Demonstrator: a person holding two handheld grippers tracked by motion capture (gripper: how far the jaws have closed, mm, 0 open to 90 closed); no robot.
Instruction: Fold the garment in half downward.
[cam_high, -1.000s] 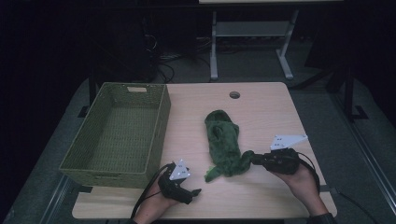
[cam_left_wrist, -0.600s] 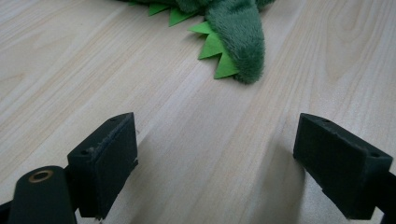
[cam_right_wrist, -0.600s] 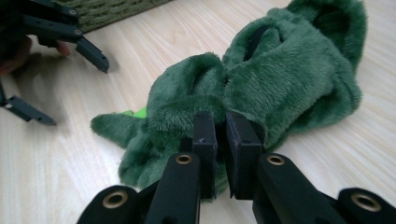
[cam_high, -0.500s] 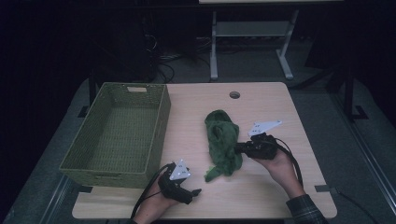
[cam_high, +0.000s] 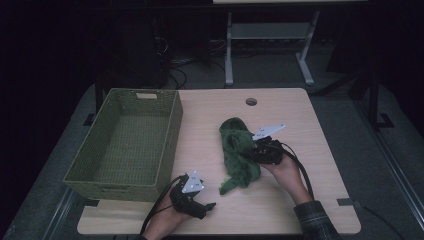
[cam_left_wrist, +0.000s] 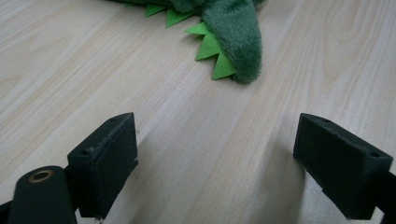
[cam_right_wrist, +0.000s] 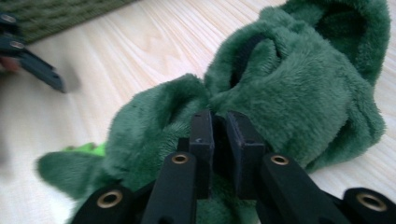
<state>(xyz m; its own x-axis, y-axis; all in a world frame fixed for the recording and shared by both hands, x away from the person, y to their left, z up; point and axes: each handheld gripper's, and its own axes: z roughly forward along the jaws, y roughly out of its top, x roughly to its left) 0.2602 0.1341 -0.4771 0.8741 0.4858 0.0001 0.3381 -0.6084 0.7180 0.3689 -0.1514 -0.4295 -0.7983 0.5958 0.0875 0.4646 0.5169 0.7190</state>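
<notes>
A green plush toy (cam_high: 234, 142) with bright green felt spikes lies stretched out on the middle of the wooden table (cam_high: 310, 130). My right gripper (cam_high: 246, 154) comes in from the toy's right side. In the right gripper view its jaws (cam_right_wrist: 219, 130) stand almost together with only a thin dark gap, tips pushed into the fur of the toy (cam_right_wrist: 303, 88); I see no fold pinched between them. My left gripper (cam_high: 205, 209) rests near the front edge, open wide and empty (cam_left_wrist: 229, 168). The toy's spiked tail tip (cam_left_wrist: 233, 42) lies just ahead of it.
A green woven basket (cam_high: 171, 131) stands at the table's left, with nothing in it; its edge (cam_right_wrist: 51, 16) shows in the right gripper view, as does the left gripper (cam_right_wrist: 35, 63). A round cable hole (cam_high: 251, 101) sits near the far edge. Dark floor and a metal stand lie beyond.
My right hand has moved left and away from the table's front, from beside the toy's tail end to its middle. The toy and the left gripper have stayed put.
</notes>
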